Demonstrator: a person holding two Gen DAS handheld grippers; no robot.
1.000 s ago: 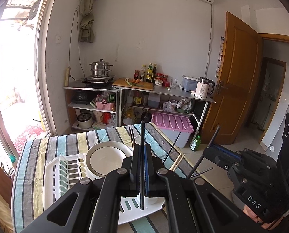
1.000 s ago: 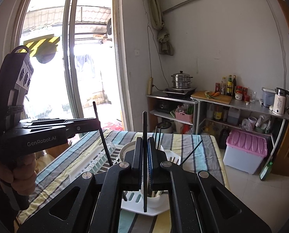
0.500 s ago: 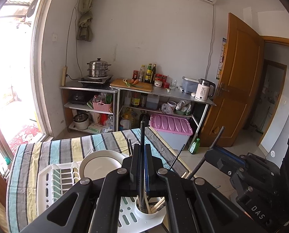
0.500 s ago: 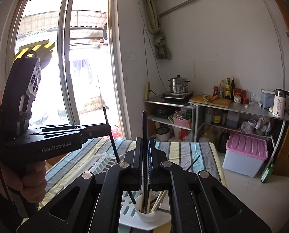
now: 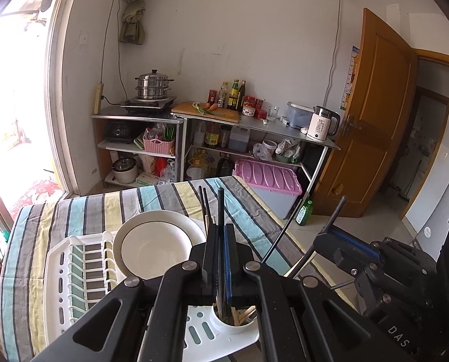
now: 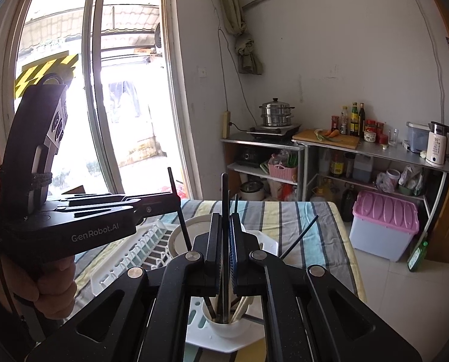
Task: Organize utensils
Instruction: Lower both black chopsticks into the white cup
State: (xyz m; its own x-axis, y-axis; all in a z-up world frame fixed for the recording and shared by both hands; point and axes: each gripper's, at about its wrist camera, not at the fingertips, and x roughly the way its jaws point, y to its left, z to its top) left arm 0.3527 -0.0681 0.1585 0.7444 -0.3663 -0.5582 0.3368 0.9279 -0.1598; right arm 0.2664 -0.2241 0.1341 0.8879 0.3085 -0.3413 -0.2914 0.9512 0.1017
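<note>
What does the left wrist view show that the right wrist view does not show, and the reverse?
Only the left wrist view shows the open wooden door and the right gripper from the side. Only the right wrist view shows the sliding window and the hand holding the left gripper. Both show a gripper shut on a black chopstick above the white utensil cup, plus the plate.

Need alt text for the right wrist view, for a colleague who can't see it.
The right gripper is shut on a black chopstick above a white utensil cup in a dish rack. The left gripper holds another chopstick beside it.
</note>
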